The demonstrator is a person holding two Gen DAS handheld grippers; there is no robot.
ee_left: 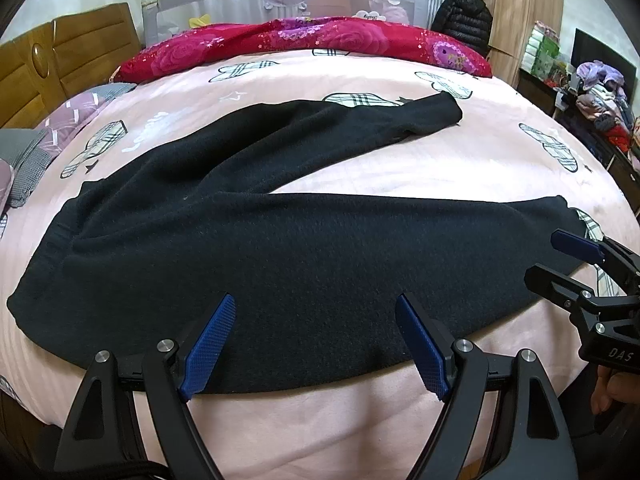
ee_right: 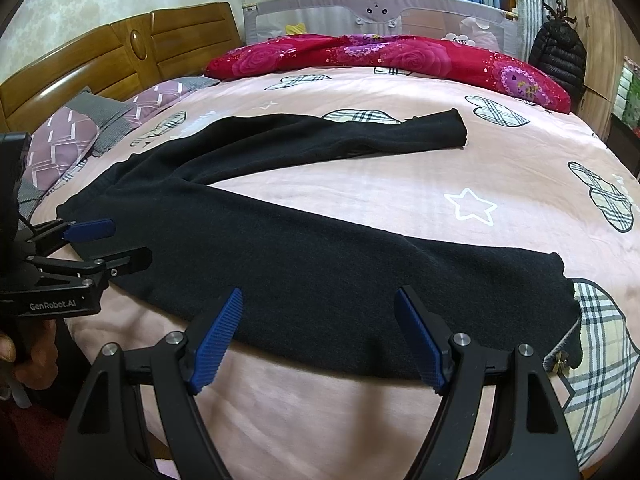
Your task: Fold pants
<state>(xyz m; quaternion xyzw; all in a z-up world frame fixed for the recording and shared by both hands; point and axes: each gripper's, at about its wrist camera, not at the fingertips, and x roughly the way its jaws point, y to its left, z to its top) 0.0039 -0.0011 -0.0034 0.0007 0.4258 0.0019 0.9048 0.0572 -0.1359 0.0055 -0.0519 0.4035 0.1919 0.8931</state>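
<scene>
Pants [ee_left: 280, 248] lie lengthwise across bed [ee_left: 400, 420], legs apparently splayed rightward, both grippers' jaws wide.

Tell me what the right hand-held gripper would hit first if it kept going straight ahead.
Probably the black pants: the right hand-held gripper, jaws open, points down at the near leg lying on the bed. Depth is unclear.

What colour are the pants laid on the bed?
Plain black knit pants, clearest in the left wrist view.

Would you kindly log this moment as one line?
phase: pre-grasp | pants: unfolded, legs apart on bed | left tongs: open, empty | right tongs: open, empty
</scene>
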